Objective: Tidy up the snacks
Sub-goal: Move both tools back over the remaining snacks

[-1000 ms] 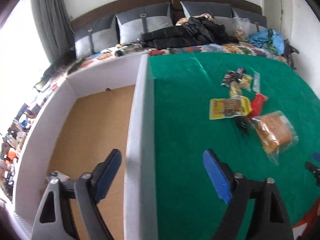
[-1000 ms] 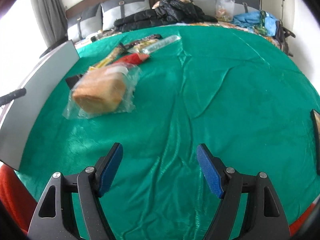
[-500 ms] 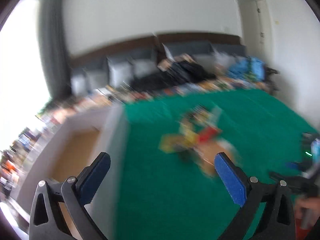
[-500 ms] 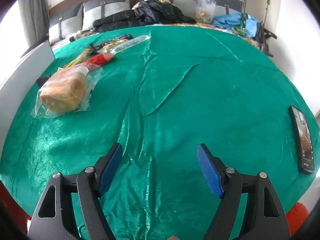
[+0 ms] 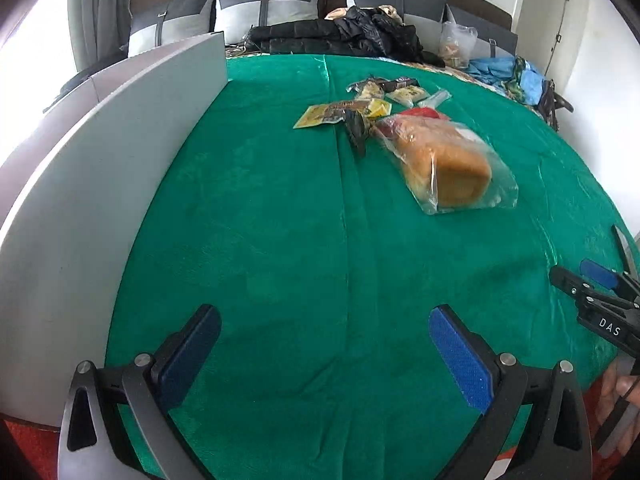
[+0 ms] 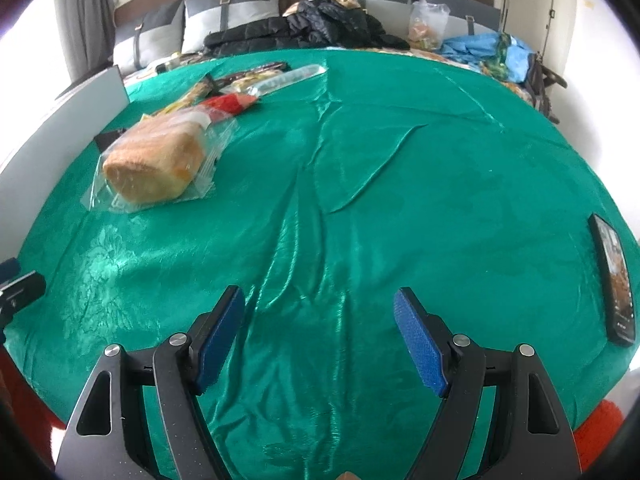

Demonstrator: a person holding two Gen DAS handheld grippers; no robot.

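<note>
Bright daylight from the left, blown out there; sheen on the green cloth [image 6: 360, 200]; sharp focus, strong fisheye bending, dark corners.

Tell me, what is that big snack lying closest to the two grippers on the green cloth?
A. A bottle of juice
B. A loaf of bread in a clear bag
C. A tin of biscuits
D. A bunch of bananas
B: the loaf of bread lies on its side in a clear plastic bag on the green cloth, nearer than the small packets behind it.
</note>
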